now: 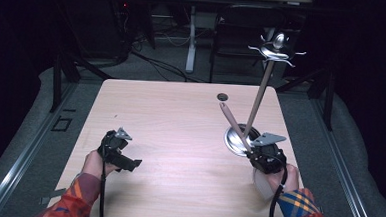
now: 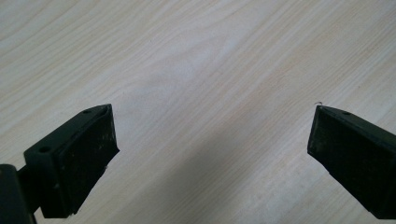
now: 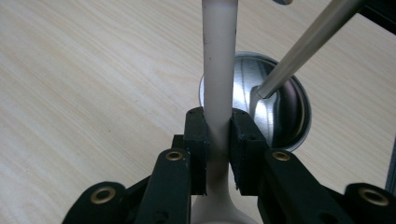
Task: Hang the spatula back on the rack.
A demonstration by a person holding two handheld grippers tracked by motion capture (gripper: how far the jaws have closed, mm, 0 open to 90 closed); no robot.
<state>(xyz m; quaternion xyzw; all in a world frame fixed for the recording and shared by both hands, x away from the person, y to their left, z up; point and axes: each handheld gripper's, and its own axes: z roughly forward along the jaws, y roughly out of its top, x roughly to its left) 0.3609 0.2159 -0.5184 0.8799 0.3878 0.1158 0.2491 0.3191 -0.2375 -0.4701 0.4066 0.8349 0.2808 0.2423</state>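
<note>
Right gripper (image 3: pixel 218 140): your fingers clamp the spoon handle (image 3: pixel 218 70), probably to lift it | left gripper (image 2: pixel 210 154): fingers apart over bare bench (image 2: pixel 196 56), idle

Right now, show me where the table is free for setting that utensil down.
Bare wood runs from the left gripper across the table to the far edge and the dark round spot. It is crowded around the metal bowl, where the right gripper clamps the beige utensil beside a leaning metal-headed tool.

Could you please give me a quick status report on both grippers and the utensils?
Left gripper open over bare table. Right gripper shut on beige utensil handle. Second utensil stands in metal cup.
</note>
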